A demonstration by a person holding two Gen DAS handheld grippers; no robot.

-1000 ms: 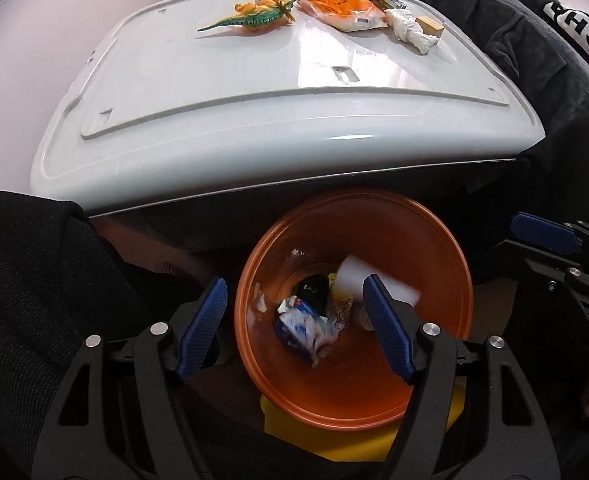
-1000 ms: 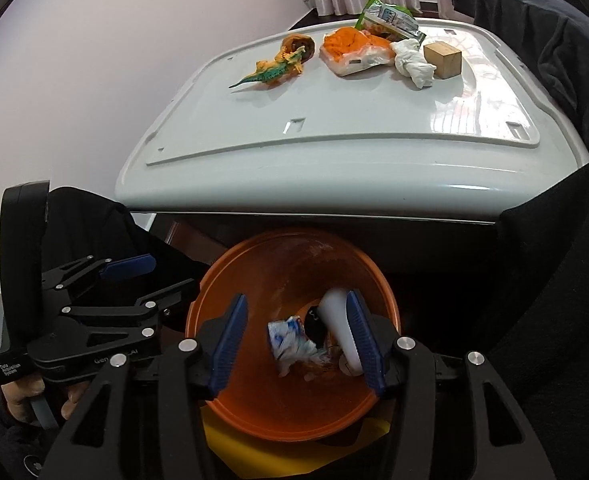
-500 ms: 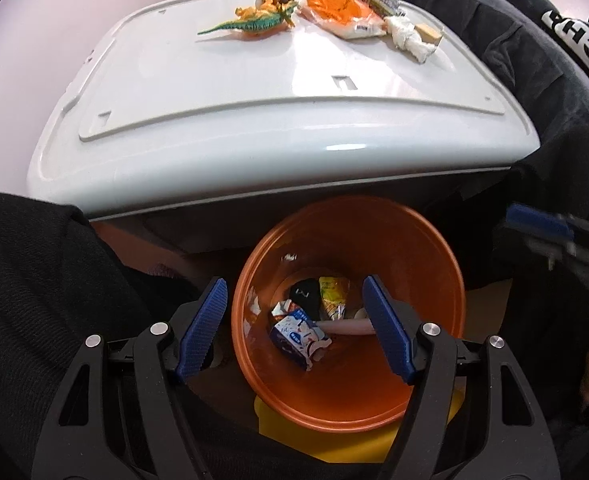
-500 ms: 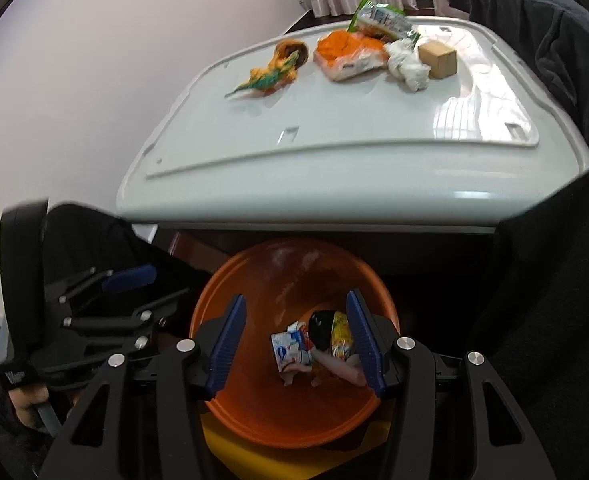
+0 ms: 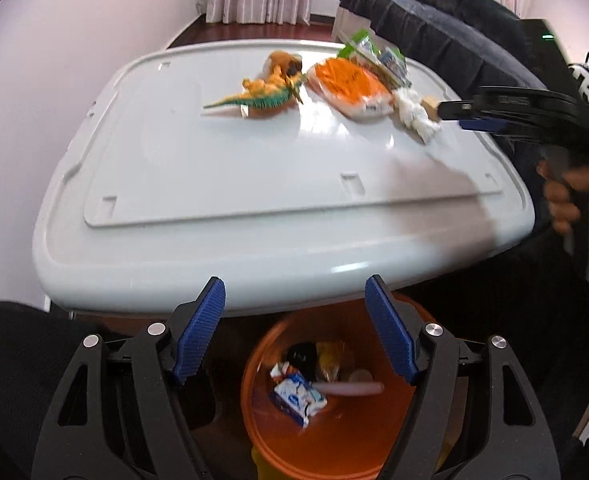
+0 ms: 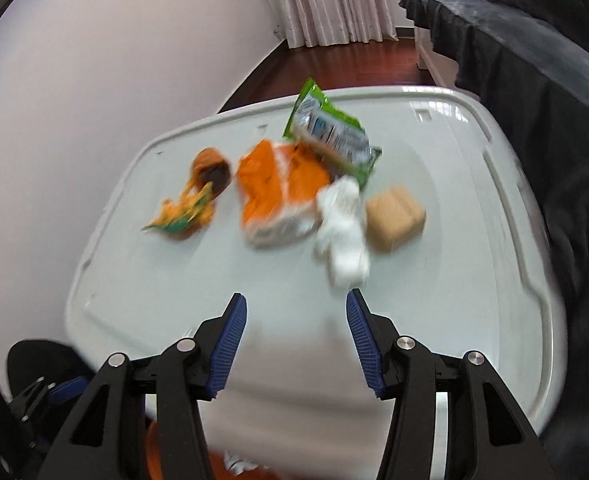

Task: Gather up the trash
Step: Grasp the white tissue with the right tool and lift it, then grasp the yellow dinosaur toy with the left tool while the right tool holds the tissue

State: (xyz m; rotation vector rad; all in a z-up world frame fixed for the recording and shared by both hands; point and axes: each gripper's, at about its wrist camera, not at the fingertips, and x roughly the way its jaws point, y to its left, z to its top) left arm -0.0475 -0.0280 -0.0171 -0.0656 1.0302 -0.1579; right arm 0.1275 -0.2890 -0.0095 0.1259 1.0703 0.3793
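Trash on tabletop: crumpled white tissue (image 6: pixel 344 236), orange snack packet (image 6: pixel 280 196) and green wrapper (image 6: pixel 328 130) lie bunched together toward the far right of the white tabletop (image 6: pixel 254 280), edges touching or overlapping.
Tissue look: twisted and wrinkled, lumpy, plain white; nearest of the cluster to the right tool.
Orange packet look: puffy, bright orange with a white band along its near edge, lying flat.
Green wrapper look: shiny lime-green border around a pale printed panel, tilted, far end raised, partly over the orange packet.
Other things on tabletop: tan block (image 6: pixel 394 218) just right of the tissue; toy dinosaur (image 6: pixel 184 214), orange and green, left of the packet; small orange-brown object (image 6: pixel 212 168) beyond it, blurred.
Trash already collected: blue-and-white wrapper (image 5: pixel 296 396), a yellow wrapper, a black piece and a pale tube lie in the bottom of the orange bin (image 5: pixel 334 452), below the near edge of the tabletop.
Left tool (image 5: pixel 294 332): above the bin, blue pads widening apart, nothing between them.
Right tool (image 6: pixel 296 340): over the tabletop, pads apart and empty, tissue just beyond its right tip.
Hand (image 5: pixel 566 200): grips the right tool's handle at the right.
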